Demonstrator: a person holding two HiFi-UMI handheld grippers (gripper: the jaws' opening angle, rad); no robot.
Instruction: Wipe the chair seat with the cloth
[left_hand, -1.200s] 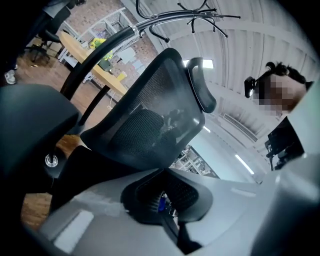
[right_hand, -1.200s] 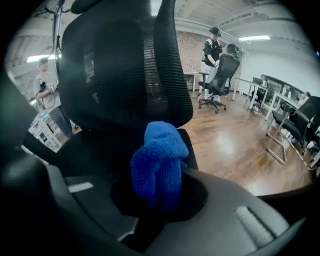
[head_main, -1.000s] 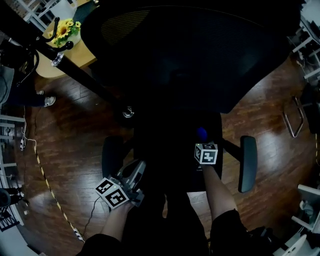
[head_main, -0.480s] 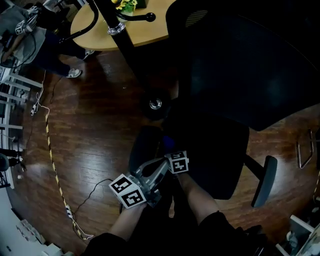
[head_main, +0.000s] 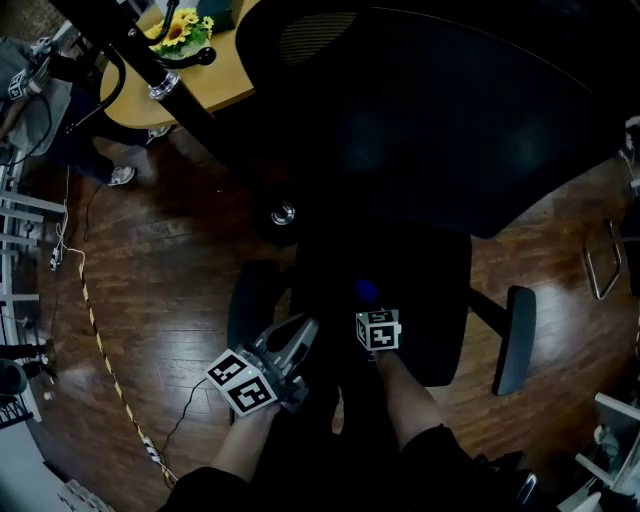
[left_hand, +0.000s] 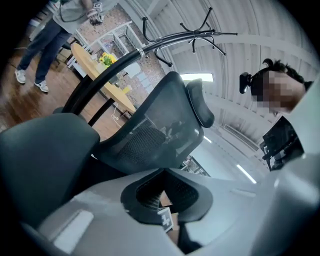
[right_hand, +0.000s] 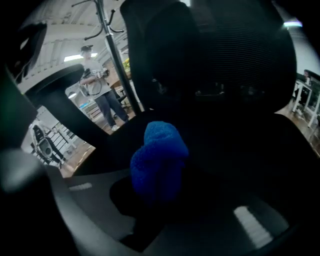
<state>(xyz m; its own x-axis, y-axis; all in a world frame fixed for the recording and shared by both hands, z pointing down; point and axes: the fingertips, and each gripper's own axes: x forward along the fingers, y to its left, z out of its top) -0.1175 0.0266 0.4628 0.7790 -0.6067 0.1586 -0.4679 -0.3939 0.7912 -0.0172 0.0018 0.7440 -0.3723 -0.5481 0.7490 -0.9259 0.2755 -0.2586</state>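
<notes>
the right gripper (right_hand: 167, 202) was closed on a bunched blue cloth (right_hand: 158, 159), which stuck out ahead of the jaws in a fuzzy lump. in the head view the cloth (head_main: 366, 291) lay down on the front part of the black chair seat (head_main: 425, 265), with the marker cube of that gripper just behind it and the person's forearm running back to the bottom edge.

the left gripper (left_hand: 163, 171) had its jaws drawn together with nothing between them; through the dark opening behind the tips a scrap of the other gripper's marker cube showed. from above, the left gripper (head_main: 300, 330) hung at the seat's front left corner, just beside the left armrest (head_main: 250, 300), tilted up toward the mesh backrest (left_hand: 152, 131) and the headrest (left_hand: 200, 104).

the right armrest (head_main: 515, 340) stood out on the far side of the seat, over the dark wood floor (head_main: 160, 280). the broad backrest filled the upper middle of the head view.

beyond the chair, a black coat rack pole (head_main: 175, 95) slanted across a round wooden surface (head_main: 215, 85) carrying a bunch of sunflowers (head_main: 186, 30). a person in jeans (right_hand: 97, 87) stood near that surface, well apart from the chair. a thin cable (head_main: 100, 340) trailed over the floor at the left.
</notes>
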